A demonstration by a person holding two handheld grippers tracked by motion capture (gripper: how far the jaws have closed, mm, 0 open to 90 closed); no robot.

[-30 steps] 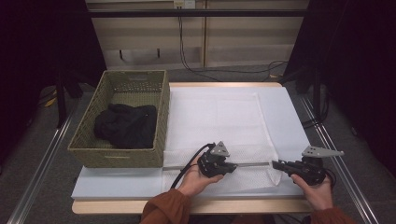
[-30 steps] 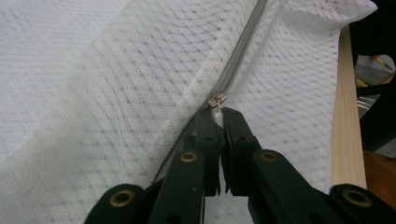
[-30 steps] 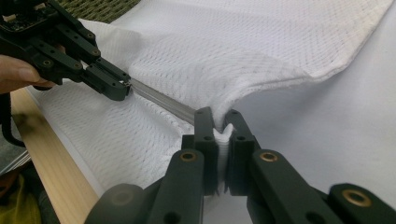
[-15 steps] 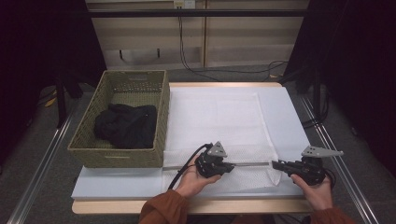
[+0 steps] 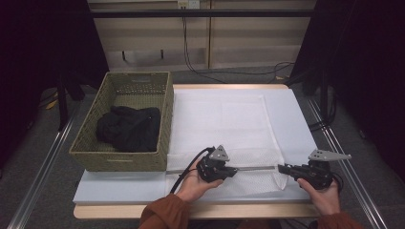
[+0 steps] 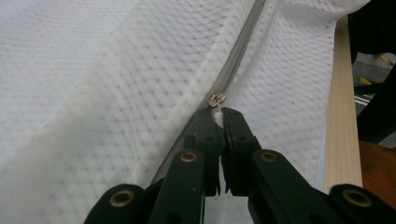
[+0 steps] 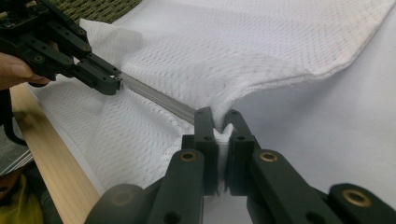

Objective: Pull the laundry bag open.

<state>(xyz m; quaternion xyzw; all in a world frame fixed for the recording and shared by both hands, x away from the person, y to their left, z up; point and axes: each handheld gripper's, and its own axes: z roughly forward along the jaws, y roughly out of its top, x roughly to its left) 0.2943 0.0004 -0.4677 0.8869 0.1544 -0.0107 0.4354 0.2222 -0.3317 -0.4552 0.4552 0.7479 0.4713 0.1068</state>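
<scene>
Mesh bag (image 5: 224, 133) is lying flat on the white desk (image 5: 296, 119), filling the centre of the high frame, its zipper (image 5: 255, 168) running along the near edge. The left claw (image 5: 234, 170) is closing tight on the zipper pull (image 6: 216, 100), jaws nearly together with a scrap of white tab between them. The right claw (image 5: 282, 168) is pinching the bag's corner fabric (image 7: 221, 133) at the zipper's end, jaws likewise almost shut.

For a clean run, the right claw should be holding that corner taut and in line with the track, while the left is drawing the pull straight along the teeth, low and level, without lifting or twisting, since slack mesh would likely bunch and jam the slider.

Counted: one bag, one zipper, two claws, one woven basket (image 5: 90, 143) at left, one dark garment (image 5: 128, 128) lying inside it.
</scene>
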